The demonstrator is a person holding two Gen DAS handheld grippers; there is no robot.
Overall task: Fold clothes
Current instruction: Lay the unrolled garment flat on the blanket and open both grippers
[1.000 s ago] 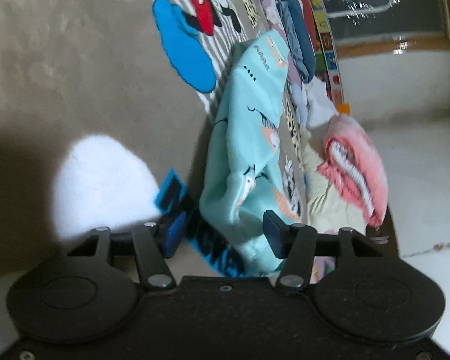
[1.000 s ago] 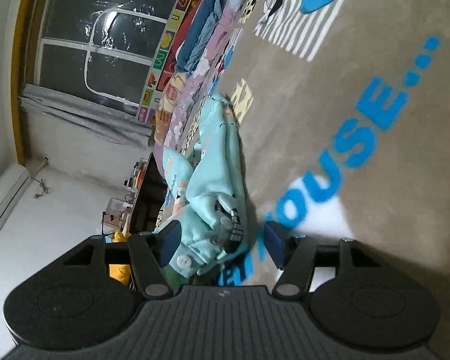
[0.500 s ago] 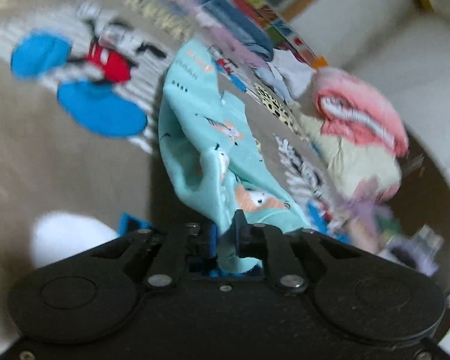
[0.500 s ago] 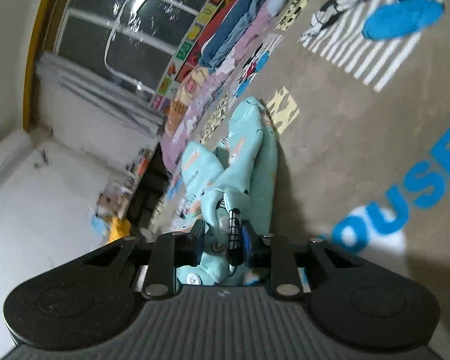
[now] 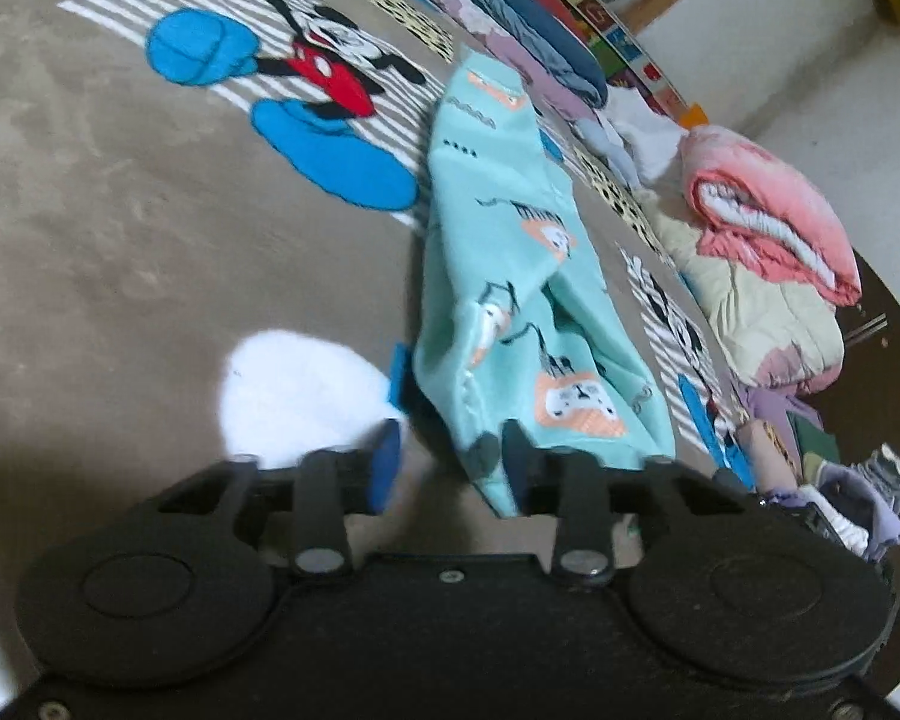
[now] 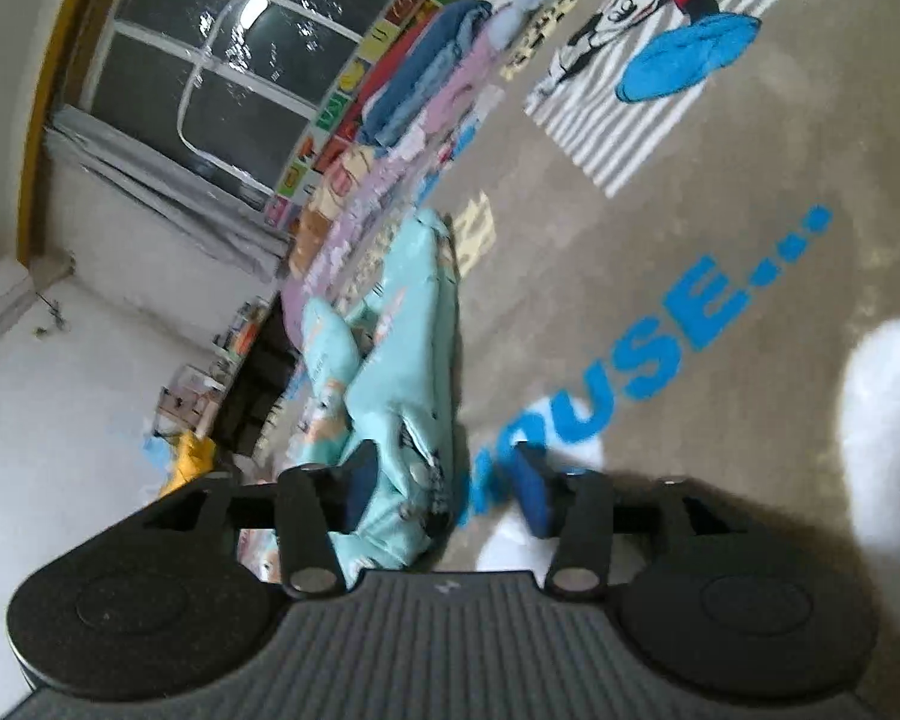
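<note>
Both grippers gape wide: the left gripper [image 5: 450, 468] and right gripper [image 6: 444, 480] grasp nothing. The crumpled mint-green printed garment [image 5: 510, 276] lies on the beige cartoon-mouse blanket [image 5: 120, 228], one end between each pair of fingers. Beside it sits a rolled pink-and-cream quilt [image 5: 768, 240].

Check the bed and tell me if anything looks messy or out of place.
The teal printed garment lies bunched and creased on the Mickey Mouse blanket, not flat or folded. Both the left gripper and right gripper are open beside it, gripping nothing.
</note>
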